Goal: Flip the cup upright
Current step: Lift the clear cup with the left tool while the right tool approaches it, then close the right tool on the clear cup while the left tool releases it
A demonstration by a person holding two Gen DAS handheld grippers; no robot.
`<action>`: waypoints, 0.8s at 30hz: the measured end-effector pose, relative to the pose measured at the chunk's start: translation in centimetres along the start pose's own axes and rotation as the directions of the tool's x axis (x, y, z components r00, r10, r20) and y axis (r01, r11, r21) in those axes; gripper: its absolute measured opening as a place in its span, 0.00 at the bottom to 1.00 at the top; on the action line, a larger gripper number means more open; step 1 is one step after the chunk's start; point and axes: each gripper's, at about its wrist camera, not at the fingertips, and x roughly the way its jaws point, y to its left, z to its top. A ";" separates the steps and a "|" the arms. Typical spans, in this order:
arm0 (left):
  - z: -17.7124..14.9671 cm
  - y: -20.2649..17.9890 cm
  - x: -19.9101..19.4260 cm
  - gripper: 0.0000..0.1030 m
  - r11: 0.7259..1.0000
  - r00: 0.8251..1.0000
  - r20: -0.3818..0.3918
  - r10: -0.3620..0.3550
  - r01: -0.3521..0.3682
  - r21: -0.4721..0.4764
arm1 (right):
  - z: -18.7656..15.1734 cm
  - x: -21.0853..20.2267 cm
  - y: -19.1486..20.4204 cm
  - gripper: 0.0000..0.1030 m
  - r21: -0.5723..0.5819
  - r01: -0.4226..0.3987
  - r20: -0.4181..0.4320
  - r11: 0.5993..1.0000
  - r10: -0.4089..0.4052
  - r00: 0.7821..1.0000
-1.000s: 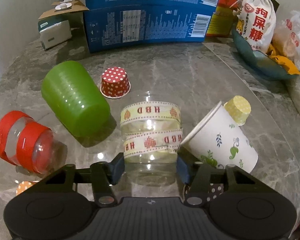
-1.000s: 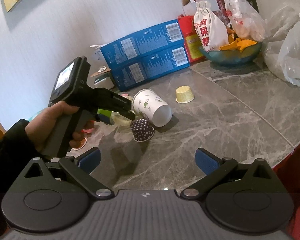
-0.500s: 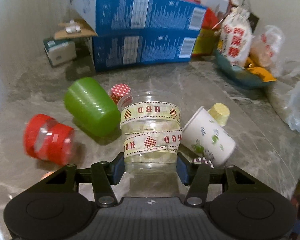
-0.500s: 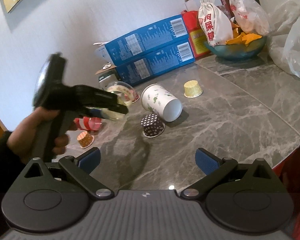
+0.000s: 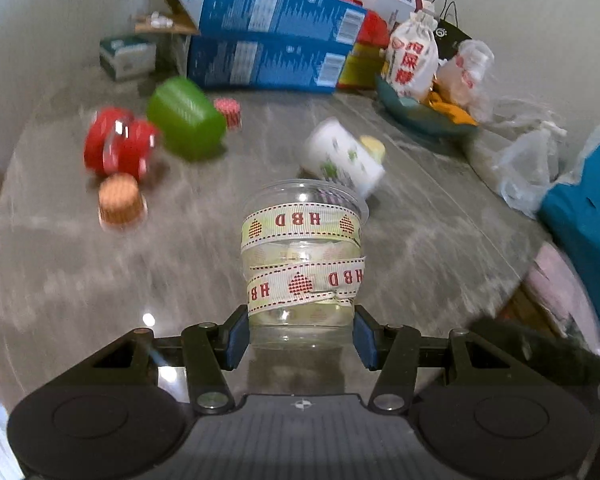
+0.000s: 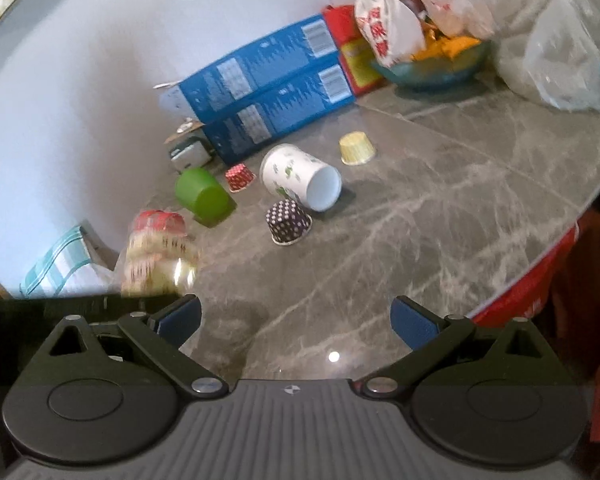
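My left gripper [image 5: 300, 336] is shut on a clear plastic cup [image 5: 302, 264] wrapped in cream "HBD" ribbon. It holds the cup by its base, mouth away from the camera, lifted above the grey marble table [image 5: 180, 272]. The same cup shows blurred at the lower left of the right wrist view [image 6: 158, 260]. My right gripper [image 6: 296, 320] is open and empty, hovering over the table's near side [image 6: 420, 220].
On the table lie a green cup [image 6: 204, 196], a white leaf-print paper cup [image 6: 300, 178], a red-banded clear cup [image 5: 118, 148] and small cupcake liners [image 6: 288, 222]. Blue boxes [image 6: 268, 88], a snack bowl [image 6: 432, 68] and plastic bags [image 6: 560, 52] line the back.
My left gripper has lifted the ribbon cup off the table and drawn it back towards the near left. The right gripper has tilted slightly and stayed open.
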 end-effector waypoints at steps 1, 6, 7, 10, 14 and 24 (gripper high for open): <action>-0.8 0.0 0.1 0.55 1.000 1.000 -0.014 -0.004 0.004 -0.003 | -0.2 0.0 0.1 0.99 0.007 -0.006 -0.004 1.000 0.006 1.000; -2.3 0.7 0.0 0.55 1.000 0.999 -0.037 -0.009 0.008 -0.026 | -0.6 0.6 -0.1 0.99 0.041 -0.046 -0.074 0.998 0.049 0.996; -2.4 0.7 0.1 0.55 1.000 0.999 -0.038 -0.007 0.006 -0.025 | -0.7 0.7 -0.1 0.99 0.055 -0.062 -0.088 0.997 0.066 0.994; -3.1 0.6 0.4 0.55 1.000 0.998 -0.069 -0.015 0.014 -0.014 | -0.7 1.3 0.2 0.99 0.083 -0.100 -0.120 0.991 0.109 0.987; -4.0 0.6 1.0 0.55 1.000 0.995 -0.097 -0.028 0.027 -0.012 | -0.8 2.6 0.9 0.99 0.115 -0.112 -0.168 0.987 0.130 0.977; -4.5 -0.3 0.9 0.55 0.999 0.995 -0.096 -0.022 0.027 0.046 | -1.0 5.0 2.9 0.99 0.167 -0.097 -0.275 0.981 0.141 0.951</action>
